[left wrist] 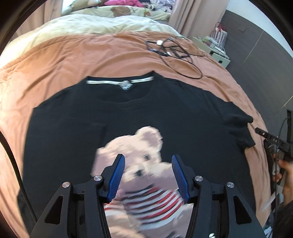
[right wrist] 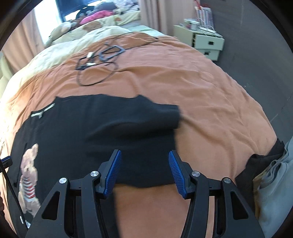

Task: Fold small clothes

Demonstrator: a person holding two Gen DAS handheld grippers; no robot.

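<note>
A black T-shirt with a teddy-bear print lies flat on the orange bedspread, filling the middle of the frame. The left gripper hangs over the print, jaws wide and holding nothing. The right gripper, jaws likewise wide, hovers over the shirt's sleeve. A black cable is coiled near the upper left.

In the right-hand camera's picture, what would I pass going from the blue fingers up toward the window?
Right gripper → black T-shirt → orange blanket → tangled black cable → cream duvet → pink clothes.
</note>
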